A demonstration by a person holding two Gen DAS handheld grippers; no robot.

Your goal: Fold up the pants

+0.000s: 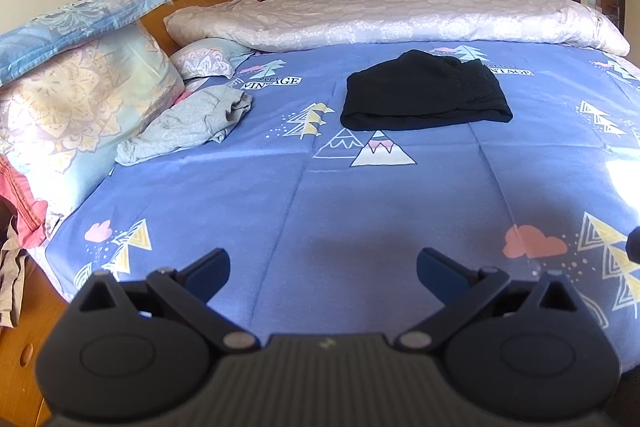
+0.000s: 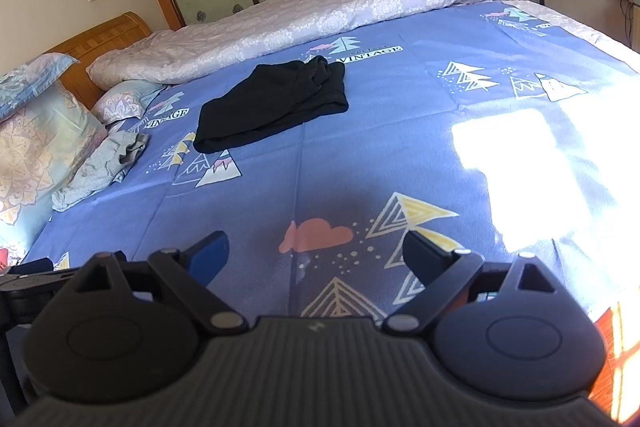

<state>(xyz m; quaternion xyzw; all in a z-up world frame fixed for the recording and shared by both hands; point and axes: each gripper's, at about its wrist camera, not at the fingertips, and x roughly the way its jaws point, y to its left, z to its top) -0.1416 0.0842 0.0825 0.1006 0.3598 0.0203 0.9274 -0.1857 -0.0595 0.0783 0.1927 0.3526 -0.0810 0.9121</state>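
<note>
Left wrist | black pants (image 1: 424,93) folded, soft rectangle | left gripper (image 1: 323,269) wide | right gripper (image 2: 316,253) wide

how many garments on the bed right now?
2. Black pants, folded, mid-bed near the rolled quilt. Grey garment, crumpled, beside the pillows. More cloth hangs off the bed's edge at far left; others may be hidden.

My bed (image 1: 360,195) wears a blue patterned sheet. Ahead of my grippers lie folded black pants (image 1: 424,93). Left of them sits a crumpled grey garment (image 1: 188,125), touching the pillows (image 1: 80,99). Beyond the pants, a pale quilt (image 1: 400,17) lines the far edge.
</note>
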